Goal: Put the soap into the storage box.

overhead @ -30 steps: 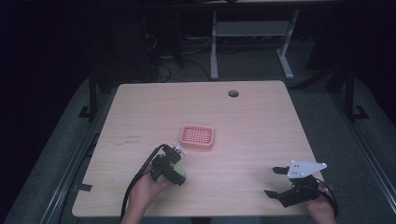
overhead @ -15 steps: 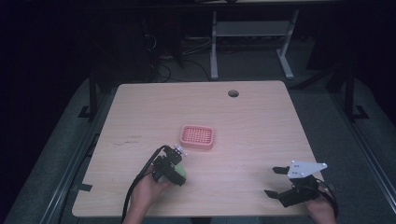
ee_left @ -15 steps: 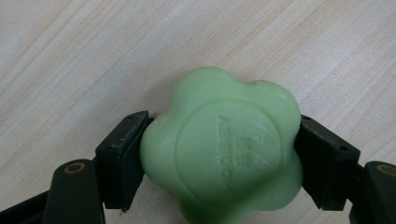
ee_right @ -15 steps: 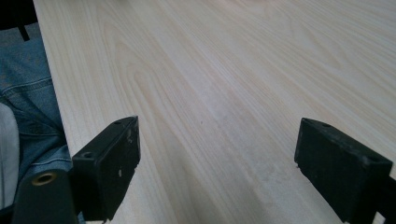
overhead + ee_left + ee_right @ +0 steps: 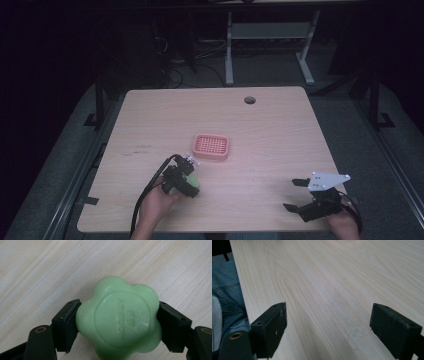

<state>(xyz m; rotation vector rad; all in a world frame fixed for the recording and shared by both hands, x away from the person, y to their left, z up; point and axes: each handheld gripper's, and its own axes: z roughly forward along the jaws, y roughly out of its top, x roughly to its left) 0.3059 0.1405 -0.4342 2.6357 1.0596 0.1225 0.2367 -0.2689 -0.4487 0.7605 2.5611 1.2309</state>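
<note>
High view: the left gripper [image 5: 189, 176] sits over the bench [image 5: 280, 135] near its front edge, left of centre, held by the person's left hand [image 5: 157, 202]. A black cable [image 5: 145, 195] trails from it back toward the front edge. Its jaws are clamped on a green soap bar [image 5: 193, 183], which lies low over the bench; whether it touches the surface cannot be told.

Left gripper view: the soap bar [image 5: 119, 320] is flower-shaped, pale green, with a round raised centre bearing embossed lettering. Both black pads [image 5: 66, 323] press against opposite lobes of the bar, one on each side. The wood grain of the bench [image 5: 37, 272] runs behind it.

A pink soap dish [image 5: 211, 147] stands near the middle of the bench, just beyond the left gripper and apart from it. Its floor is a perforated grid inside a raised rim. Nothing lies in the dish.

The right gripper [image 5: 295, 195] rests near the front right corner of the bench, held by the right hand [image 5: 345, 225], with a grey three-cornered plate [image 5: 327, 181] on top. Its jaws stand wide apart and hold nothing.

Right gripper view: the two black pads [image 5: 272, 327] are well separated, with bare bench surface [image 5: 332, 290] between them. Blue denim fabric [image 5: 227, 305] shows past the bench edge at the left.
</note>
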